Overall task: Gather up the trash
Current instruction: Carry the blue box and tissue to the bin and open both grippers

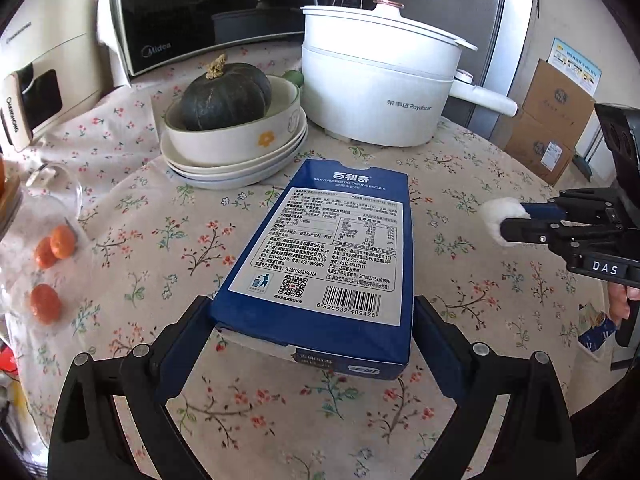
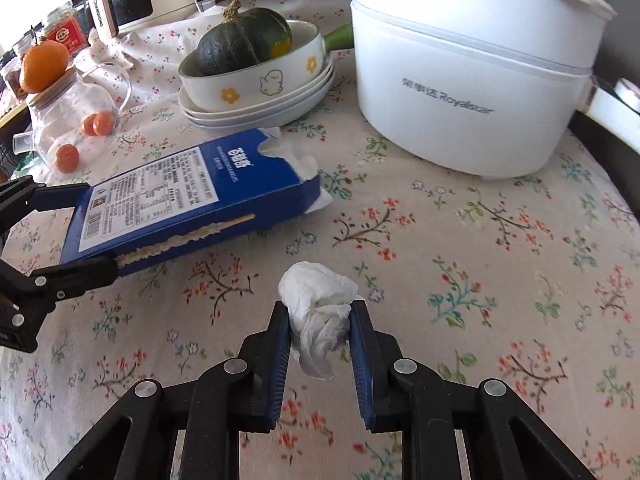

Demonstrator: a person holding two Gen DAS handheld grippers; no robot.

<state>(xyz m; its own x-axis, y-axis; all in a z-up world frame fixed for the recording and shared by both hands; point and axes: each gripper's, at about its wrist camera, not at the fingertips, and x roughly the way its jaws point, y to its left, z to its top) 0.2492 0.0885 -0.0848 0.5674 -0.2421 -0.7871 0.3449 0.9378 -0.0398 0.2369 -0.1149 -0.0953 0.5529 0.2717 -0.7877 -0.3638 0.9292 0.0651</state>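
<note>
A blue biscuit box [image 1: 320,240] with a white label is clamped by its long sides in my left gripper [image 1: 312,312], which is shut on it. Its near end is raised off the flowered tablecloth [image 1: 460,320]. In the right wrist view the same box [image 2: 192,200] lies tilted at the left, its torn far end showing white lining, with the left gripper [image 2: 96,232] around it. A crumpled white tissue [image 2: 320,308] is pinched between the blue pads of my right gripper [image 2: 320,312]. From the left wrist view, this tissue [image 1: 498,216] and the right gripper [image 1: 516,220] sit at the right edge.
A white electric pot [image 2: 460,80] stands at the back right. A dark green pumpkin [image 1: 224,96] rests in a bowl [image 1: 240,136] on stacked plates behind the box. A glass jar [image 2: 76,120] with small oranges is at the left, a microwave [image 1: 192,20] behind.
</note>
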